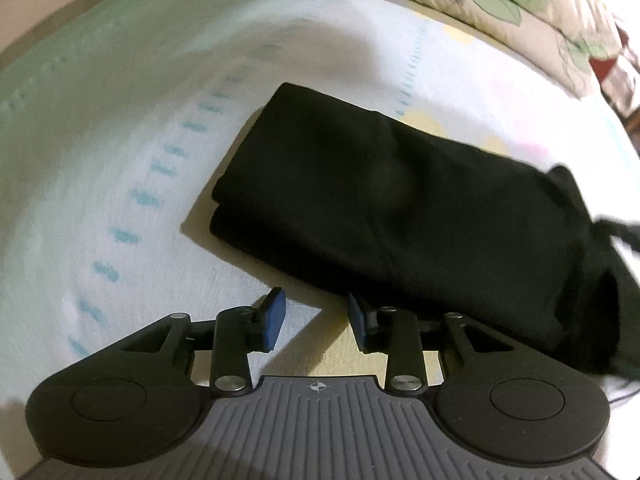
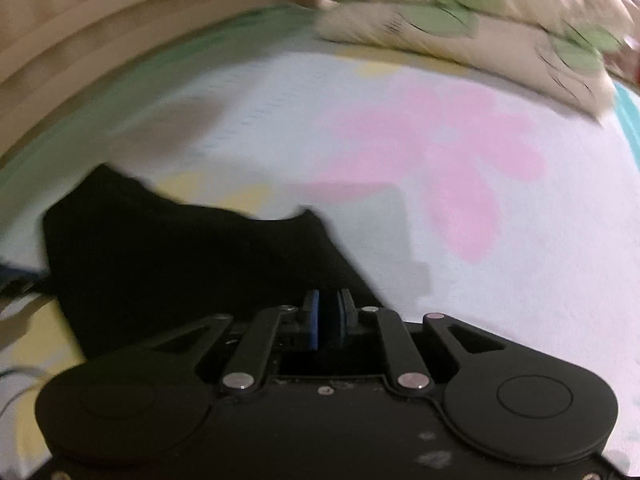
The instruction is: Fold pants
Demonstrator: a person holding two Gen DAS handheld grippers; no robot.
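The black pants (image 1: 384, 208) lie folded into a thick bundle on the flowered bedsheet (image 1: 120, 168), below the leaf-print pillows (image 2: 460, 28). The left gripper (image 1: 316, 320) stands open and empty just beside the bundle's near edge. The right gripper (image 2: 328, 320) sits nearly closed over the other end; blur hides whether it pinches cloth. To finish well, square the layers and flatten the loose end.

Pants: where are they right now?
The folded black pants lie on the floral bedsheet, centre-right in the left wrist view just beyond the left hand-held gripper, with the leaf-print pillows further back.
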